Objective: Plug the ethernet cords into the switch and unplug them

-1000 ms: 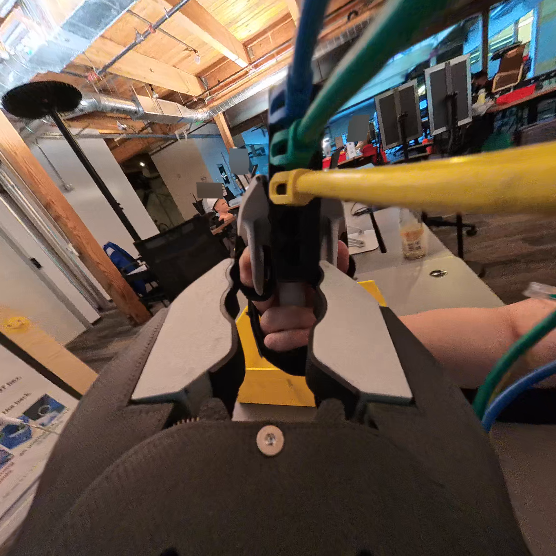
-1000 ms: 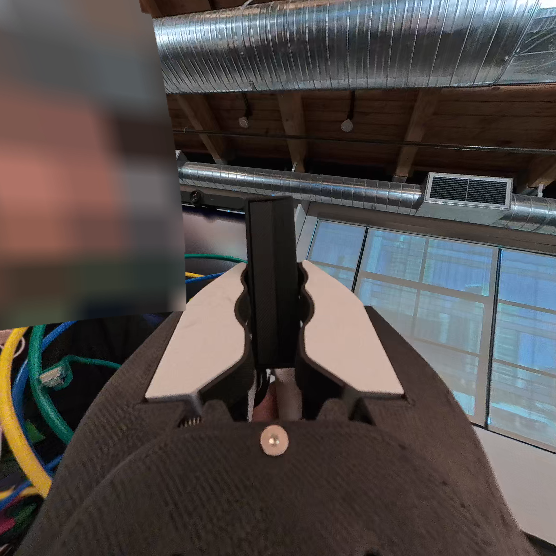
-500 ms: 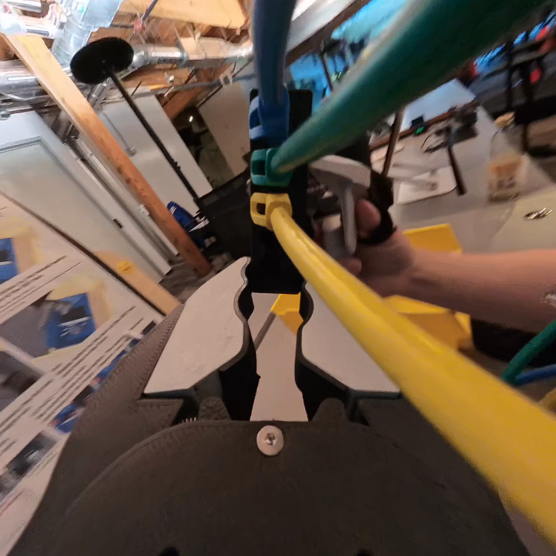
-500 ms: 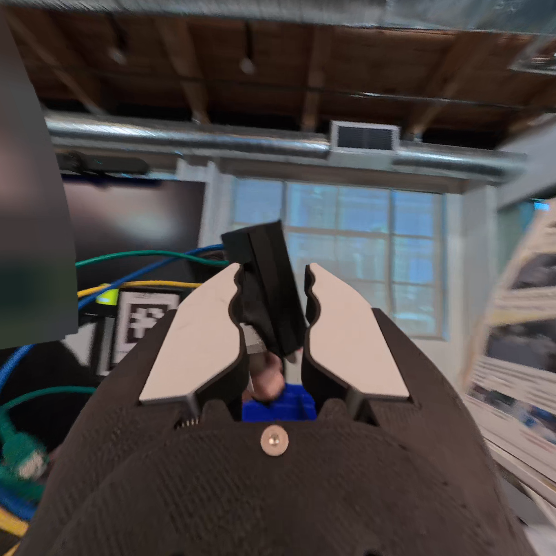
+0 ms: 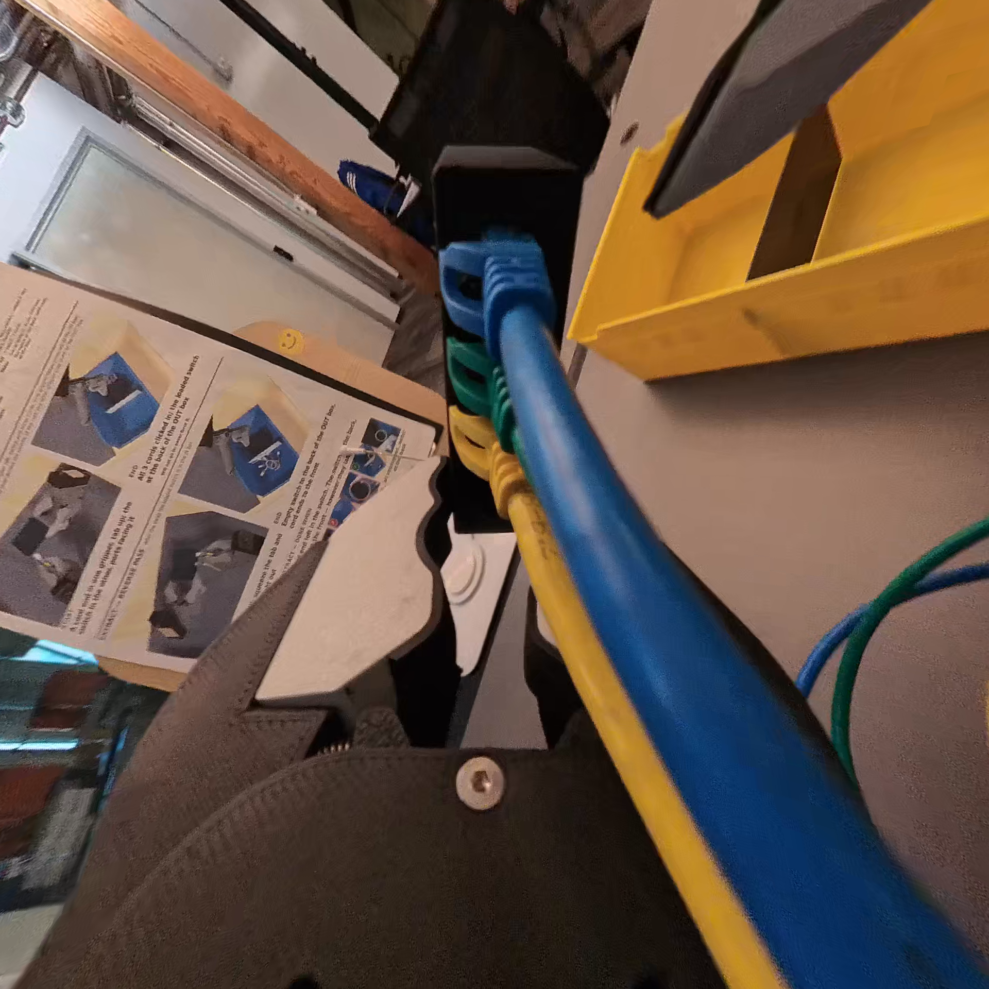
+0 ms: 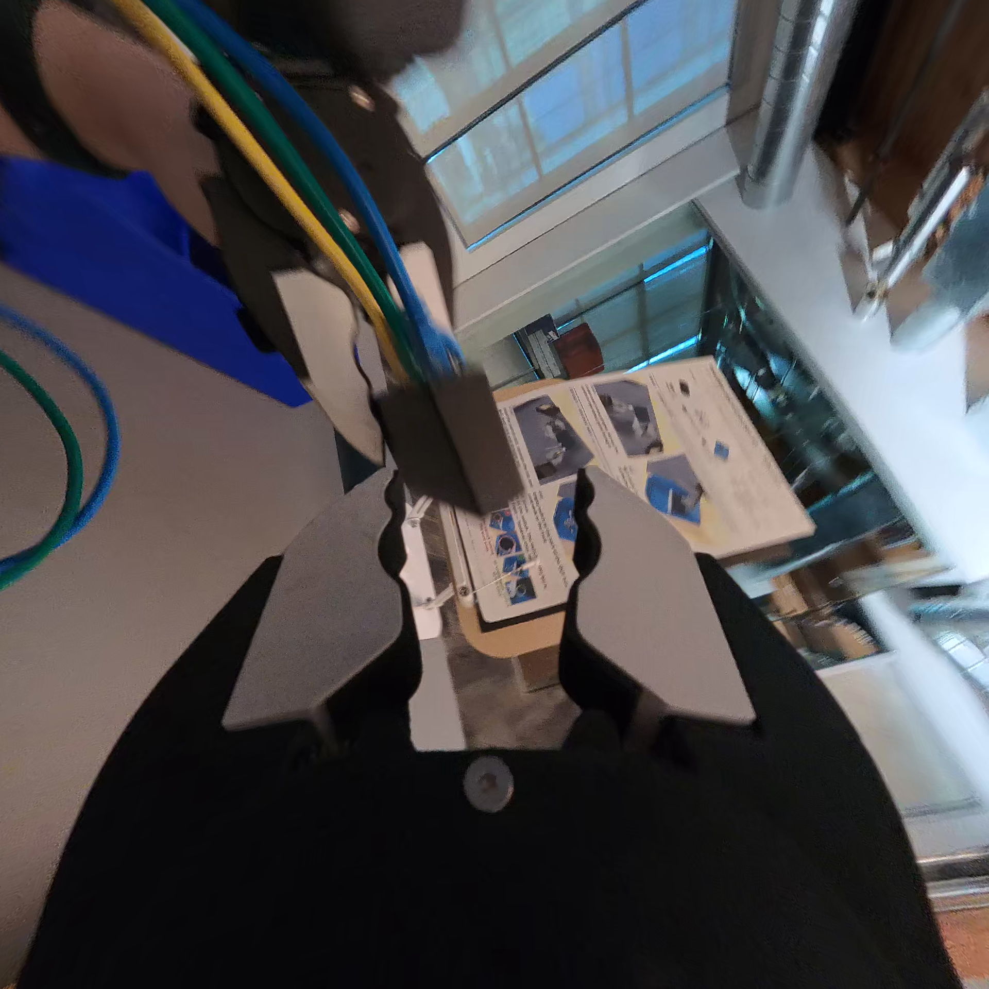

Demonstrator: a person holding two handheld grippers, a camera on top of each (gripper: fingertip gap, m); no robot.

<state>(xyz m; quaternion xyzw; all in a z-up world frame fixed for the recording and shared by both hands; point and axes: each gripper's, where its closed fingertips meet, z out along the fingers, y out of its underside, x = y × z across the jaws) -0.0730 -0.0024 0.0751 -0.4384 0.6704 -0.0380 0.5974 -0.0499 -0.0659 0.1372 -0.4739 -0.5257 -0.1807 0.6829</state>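
Left wrist view shows us the small, light, rigid black switch clamped end-on in the left gripper above the grey tabletop, blue, green and yellow springy cords seated, best pinched at their boots, while the right gripper gapes empty.

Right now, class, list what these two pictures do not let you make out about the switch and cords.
Left wrist view: blue cord and yellow cord cover one finger of the left claw.
Left wrist view: green cord mostly behind the blue one.
Right wrist view: switch blurred by motion; plugs unclear.
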